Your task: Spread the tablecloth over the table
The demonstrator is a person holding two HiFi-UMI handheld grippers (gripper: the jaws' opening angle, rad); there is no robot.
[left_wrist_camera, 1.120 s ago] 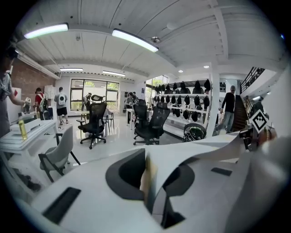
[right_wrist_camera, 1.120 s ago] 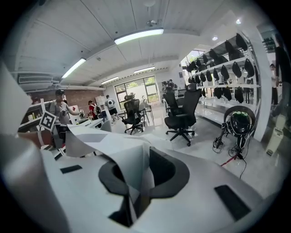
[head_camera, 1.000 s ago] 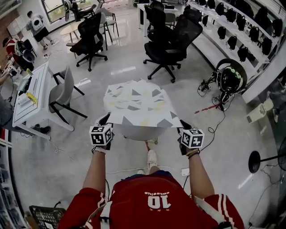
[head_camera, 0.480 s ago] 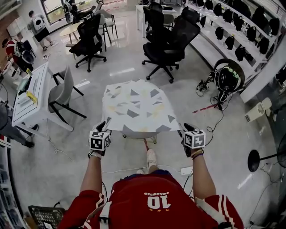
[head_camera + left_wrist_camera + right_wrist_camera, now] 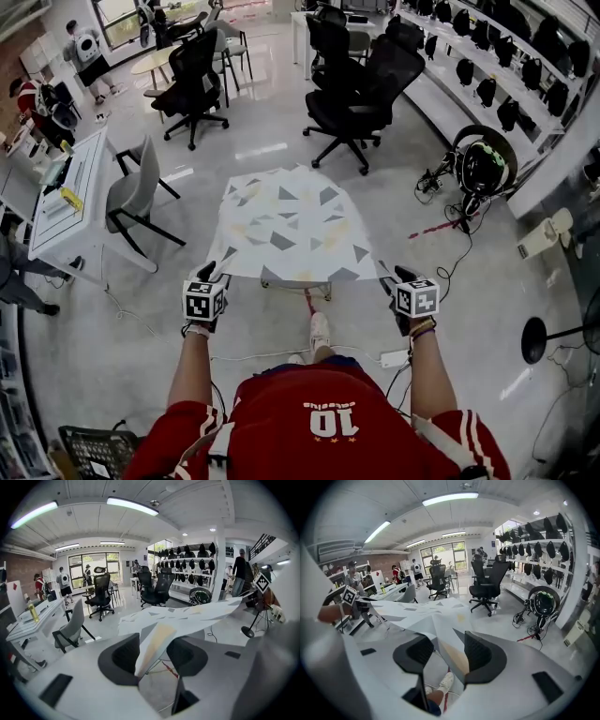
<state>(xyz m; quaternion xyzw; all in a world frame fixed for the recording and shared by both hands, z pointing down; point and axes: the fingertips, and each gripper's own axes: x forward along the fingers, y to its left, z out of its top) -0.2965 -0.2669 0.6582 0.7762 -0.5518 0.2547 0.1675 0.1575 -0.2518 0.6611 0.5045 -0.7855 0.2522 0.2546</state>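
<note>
Left gripper (image 5: 210, 275): lower left of centre in the head view, at the tablecloth's near left corner.
Left fingers (image 5: 123, 656): wide apart, having just been opening; the corner droops loosely between them and is not pinched.
Tablecloth: a white cloth with grey and pale yellow triangles (image 5: 291, 225) in the middle of the frame, lying flat over a small counter (image 5: 296, 284) that is almost wholly hidden. Its near edge runs left to right between the grippers, and the cloth stretches up the frame, narrowing towards the top.
Right gripper (image 5: 390, 275): lower right of centre, at the near right corner.
Right fingers (image 5: 480, 654): spread wide, having just been opening; the corner lies slack between them, against the right-hand one.
</note>
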